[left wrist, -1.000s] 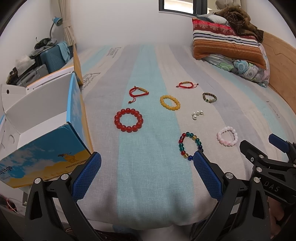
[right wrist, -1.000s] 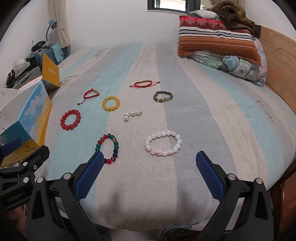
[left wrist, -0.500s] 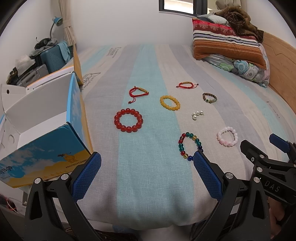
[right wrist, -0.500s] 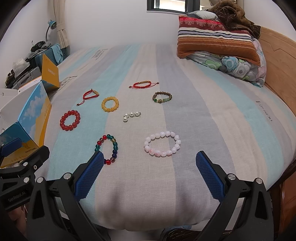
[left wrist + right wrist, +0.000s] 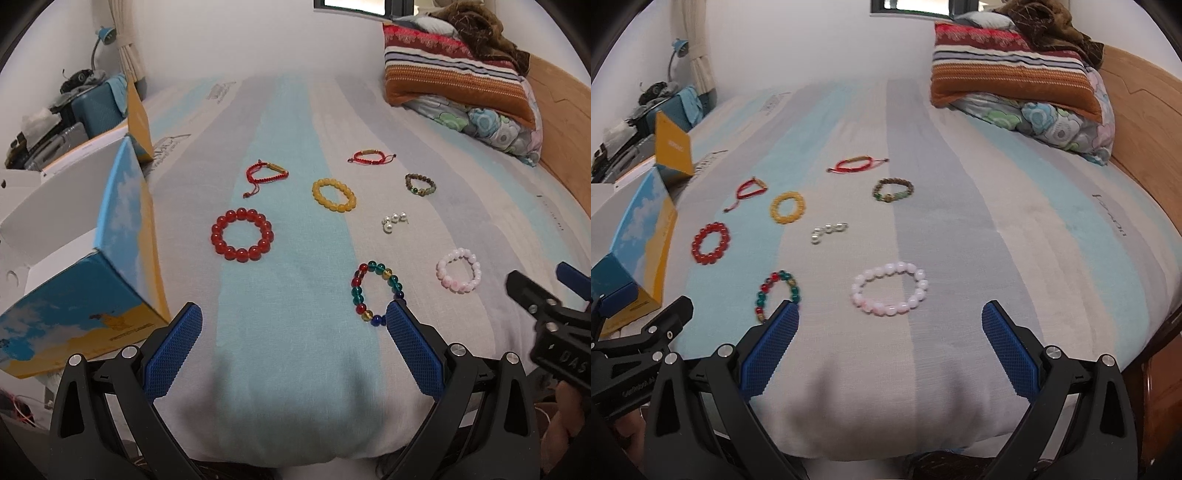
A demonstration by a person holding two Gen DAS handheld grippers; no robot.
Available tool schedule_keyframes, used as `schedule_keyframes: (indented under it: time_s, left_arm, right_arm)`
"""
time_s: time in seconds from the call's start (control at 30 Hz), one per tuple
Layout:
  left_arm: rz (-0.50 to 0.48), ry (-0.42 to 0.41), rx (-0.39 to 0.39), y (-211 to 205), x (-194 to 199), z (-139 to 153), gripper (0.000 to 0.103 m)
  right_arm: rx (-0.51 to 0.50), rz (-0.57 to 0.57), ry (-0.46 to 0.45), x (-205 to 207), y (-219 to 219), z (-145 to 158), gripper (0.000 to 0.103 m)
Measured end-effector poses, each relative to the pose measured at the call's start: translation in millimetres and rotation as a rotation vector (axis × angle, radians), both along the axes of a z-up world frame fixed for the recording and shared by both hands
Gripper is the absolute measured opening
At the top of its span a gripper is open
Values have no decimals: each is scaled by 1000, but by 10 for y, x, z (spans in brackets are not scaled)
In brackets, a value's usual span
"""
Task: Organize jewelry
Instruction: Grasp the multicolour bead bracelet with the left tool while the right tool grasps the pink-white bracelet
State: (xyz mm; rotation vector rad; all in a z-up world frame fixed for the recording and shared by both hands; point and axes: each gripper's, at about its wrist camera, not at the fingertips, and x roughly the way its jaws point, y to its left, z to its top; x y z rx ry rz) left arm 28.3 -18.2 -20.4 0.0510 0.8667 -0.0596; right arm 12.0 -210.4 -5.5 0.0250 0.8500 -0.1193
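Both hand-held grippers, left and right, stay spread, edged nearer the bracelets.

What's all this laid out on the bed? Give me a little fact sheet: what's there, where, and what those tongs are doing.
surface: striped bedsheet
beaded bracelets: red, yellow, multicolour, pink, brown-green
cord bracelets: two red, one on the left, one farther back
loose pearls: mid-sheet, between the yellow and pink bracelets
open box: at the bed's left edge
pillows: stacked at the far right
left tongs: open, holding nothing, multicolour bracelet by one tip
right tongs: open, holding nothing, pink bracelet just ahead
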Motion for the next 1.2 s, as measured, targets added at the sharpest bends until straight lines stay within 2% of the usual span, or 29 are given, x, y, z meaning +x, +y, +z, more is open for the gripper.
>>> schedule_keyframes:
  time_s: [0.2, 0.37, 0.5, 0.67, 0.83, 1.03, 1.07, 1.2]
  left_arm:
    - [-24, 57, 9, -193, 268, -164, 97]
    - [-65, 127, -1, -379, 488, -386, 97]
    - [-70, 169, 12, -481, 616, -548, 97]
    - [-93, 220, -24, -536, 738, -703, 97]
    - [-101, 252, -29, -557, 833, -826, 97]
    - [-114, 265, -26, -556, 858, -854, 97]
    - [-114, 267, -23, -556, 858, -851, 95]
    - [-111, 268, -22, -536, 853, -837, 85]
  right_arm:
    - [7, -35, 50, 190, -232, -66, 96]
    - [48, -43, 131, 516, -389, -234, 95]
    - [80, -42, 223, 792, -444, -470, 88]
    - [128, -41, 326, 989, -454, -747, 79]
    - [134, -41, 380, 1047, -422, -893, 66]
    - [140, -65, 378, 1039, -443, -896, 46]
    - [139, -70, 379, 1028, -455, -899, 44]
    - [142, -90, 383, 1032, -490, -898, 25]
